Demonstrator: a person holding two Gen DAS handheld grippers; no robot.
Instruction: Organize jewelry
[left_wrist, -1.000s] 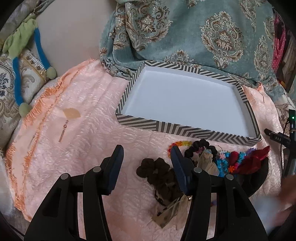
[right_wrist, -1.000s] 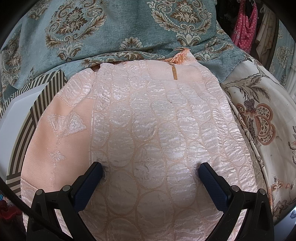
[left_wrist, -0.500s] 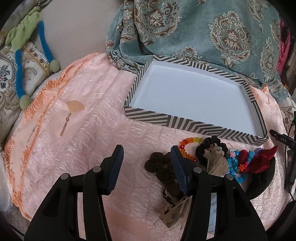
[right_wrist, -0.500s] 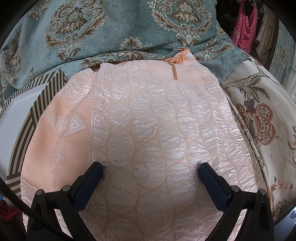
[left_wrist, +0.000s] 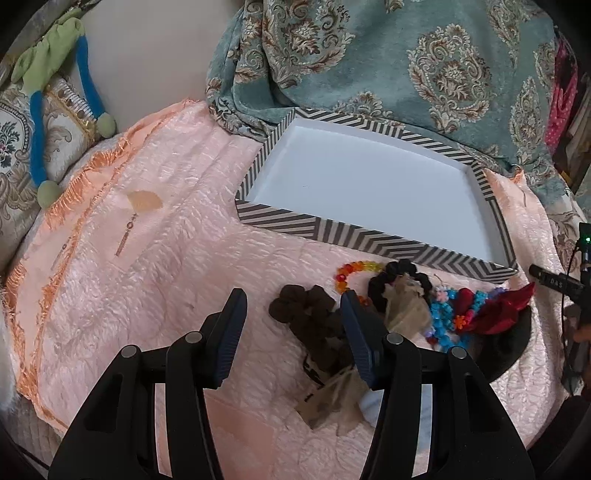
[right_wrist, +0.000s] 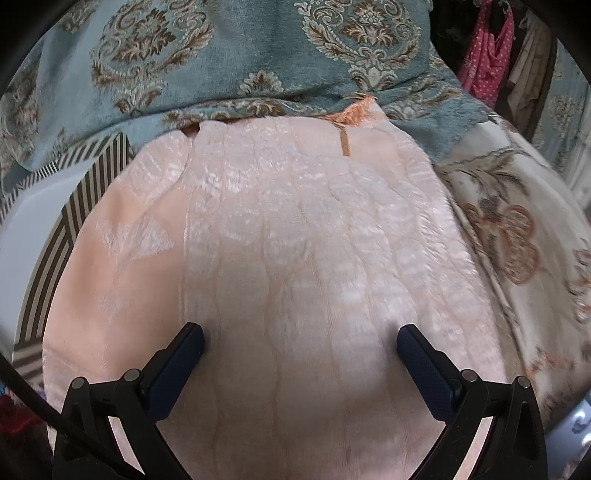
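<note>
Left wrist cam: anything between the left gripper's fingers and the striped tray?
Yes, in the left wrist view: dark brown bead bracelet and orange bead string lie between left gripper and striped tray.

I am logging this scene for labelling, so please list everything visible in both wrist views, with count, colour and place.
tray: one, white inside, striped rim, on the quilt, nothing in it.
dark brown beads: one strand, nearest the left gripper.
rainbow bracelet: one, orange-yellow, before the tray.
black scrunchie: one, beside it.
blue bead jewelry: one cluster, right of the pile.
red fabric piece: one, far right.
quilt: one, peach.
blanket: one, teal, behind.
plush toy: one, green-blue, far left.
left gripper: open.
right gripper: open over bare quilt.
</note>
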